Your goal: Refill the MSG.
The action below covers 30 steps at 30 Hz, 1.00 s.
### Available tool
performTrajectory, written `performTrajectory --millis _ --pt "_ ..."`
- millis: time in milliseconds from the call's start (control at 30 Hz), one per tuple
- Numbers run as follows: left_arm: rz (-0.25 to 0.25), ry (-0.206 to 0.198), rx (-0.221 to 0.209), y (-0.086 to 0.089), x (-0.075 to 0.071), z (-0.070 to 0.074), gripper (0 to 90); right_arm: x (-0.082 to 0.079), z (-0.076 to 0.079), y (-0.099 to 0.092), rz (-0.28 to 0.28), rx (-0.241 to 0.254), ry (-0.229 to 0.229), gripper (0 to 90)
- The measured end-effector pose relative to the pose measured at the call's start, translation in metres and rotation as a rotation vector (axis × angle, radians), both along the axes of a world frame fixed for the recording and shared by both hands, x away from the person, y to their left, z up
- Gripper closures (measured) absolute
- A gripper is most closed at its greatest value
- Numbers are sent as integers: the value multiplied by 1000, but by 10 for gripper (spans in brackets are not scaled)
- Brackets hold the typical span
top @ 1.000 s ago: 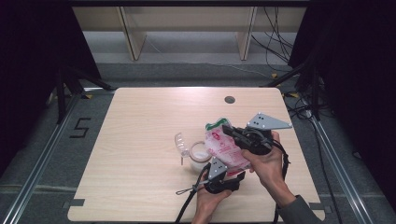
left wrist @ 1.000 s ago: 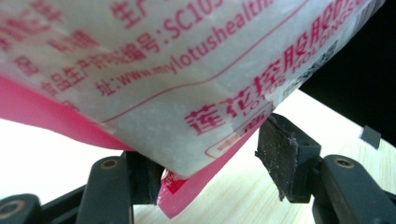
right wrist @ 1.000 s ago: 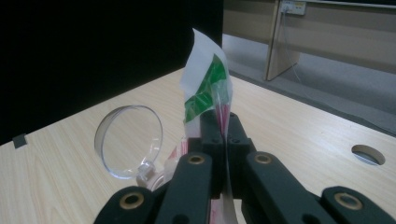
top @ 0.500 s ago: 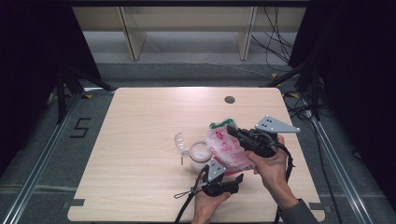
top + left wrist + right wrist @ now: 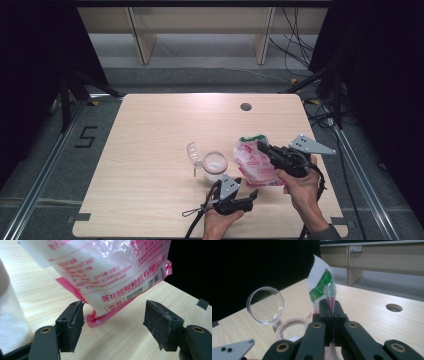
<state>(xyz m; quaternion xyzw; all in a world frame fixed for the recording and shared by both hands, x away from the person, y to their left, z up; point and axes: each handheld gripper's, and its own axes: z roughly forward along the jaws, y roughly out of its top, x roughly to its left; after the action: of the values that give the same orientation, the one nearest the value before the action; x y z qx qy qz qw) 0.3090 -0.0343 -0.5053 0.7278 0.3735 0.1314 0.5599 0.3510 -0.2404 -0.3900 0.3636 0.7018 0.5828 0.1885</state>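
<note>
A: High view first. Where's the bag (image 5: 255,162)?

B: Over the near right part of the table (image 5: 150,140), held up near its top by the right gripper (image 5: 265,148). Just left of it is a jar (image 5: 214,165) with white powder in it, its clear lid (image 5: 193,151) hinged back. The left gripper (image 5: 248,195) sits low, close under the bag's bottom corner.

A: And from the left gripper view?

B: Its jaws have just been opening and now stand wide, with nothing pinched. The bag's (image 5: 112,277) pink bottom seam hangs between and just beyond the pads (image 5: 75,322), touching neither. The left gripper (image 5: 115,327) itself rests low over the wood.

A: Right gripper view?

B: The right gripper (image 5: 332,312) is clamped fully shut on the bag (image 5: 323,282), its green-striped top sticking up past the jaws. The jar (image 5: 290,330) and lid (image 5: 265,305) lie off to the left.

A: So how do we do this well?

B: I'd judge the job is tipping powder into the jar. Keep the right grip firm and let the left take the bottom corner squarely on the seam before lifting. Bring the bag's mouth over the jar first; the bag is limp and could spill beside it.
</note>
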Motion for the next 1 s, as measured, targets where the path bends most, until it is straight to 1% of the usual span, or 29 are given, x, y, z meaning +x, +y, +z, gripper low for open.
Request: performTrajectory --millis 33,67,100,133,167,200,267,300,333,367,433,467,500,533,567,600,633,667,700,733,767,800,833,867,900,933,967,1000 --pt "0 0 0 0 0 0 313 -3 -2 -3 -10 31 8 900" --pt "4 5 6 2 -1 1 313 -3 -2 -3 -10 31 8 900" --pt "6 1 -2 2 -2 2 314 -7 -5 -12 -16 37 12 900" --pt "0 -6 -9 3 -3 3 314 -7 -5 -12 -16 37 12 900" --pt "2 -9 7 5 -4 5 314 -11 -9 -19 -10 60 14 900" --pt "-4 -17 9 7 -6 7 314 -13 -11 -21 -19 85 15 900" --pt "-8 -21 13 8 -7 8 314 -14 -12 -24 -22 83 24 900" --pt "-15 -33 9 10 -7 8 314 -13 -12 -28 -27 77 22 900" --pt "-18 -44 27 12 -7 10 315 -12 -15 -34 -32 85 13 900" --pt "-16 -47 22 13 -8 10 315 -13 -16 -36 -38 100 28 900" --pt "-11 -44 22 14 -9 12 315 -12 -17 -37 -34 99 26 900" --pt "-2 -39 1 15 -9 12 315 -14 -17 -40 -39 89 28 900" --pt "3 -37 9 16 -10 13 315 -16 -17 -40 -52 108 49 900" --pt "-14 -55 31 18 -8 13 315 -13 -19 -42 -50 89 15 900" --pt "-5 -39 8 18 -10 12 316 -15 -19 -43 -62 102 36 900" --pt "-5 -39 8 18 -10 12 316 -15 -20 -44 -61 107 42 900" --pt "-3 -44 19 20 -11 13 316 -14 -21 -47 -61 90 23 900" --pt "-3 -44 19 20 -11 13 316 -14 -21 -47 -61 90 23 900" --pt "-2 -45 11 21 -11 13 316 -14 -22 -48 -68 100 29 900" --pt "5 -45 3 21 -11 13 316 -15 -22 -49 -73 108 45 900" --pt "3 -41 14 22 -11 13 316 -15 -23 -50 -80 109 38 900" --pt "-4 -41 16 24 -11 14 316 -14 -26 -53 -79 107 21 900" --pt "-4 -41 16 24 -11 14 316 -14 -26 -53 -79 107 21 900" --pt "-6 -47 1 23 -10 13 316 -16 -26 -54 -94 108 51 900" --pt "-5 -43 5 24 -11 14 316 -14 -29 -59 -97 83 36 900" --pt "-5 -42 13 25 -12 15 316 -15 -30 -60 -110 91 53 900" --pt "-5 -42 13 25 -12 15 317 -15 -30 -60 -110 91 53 900" --pt "-3 -43 15 25 -12 15 317 -13 -33 -64 -119 89 51 900"
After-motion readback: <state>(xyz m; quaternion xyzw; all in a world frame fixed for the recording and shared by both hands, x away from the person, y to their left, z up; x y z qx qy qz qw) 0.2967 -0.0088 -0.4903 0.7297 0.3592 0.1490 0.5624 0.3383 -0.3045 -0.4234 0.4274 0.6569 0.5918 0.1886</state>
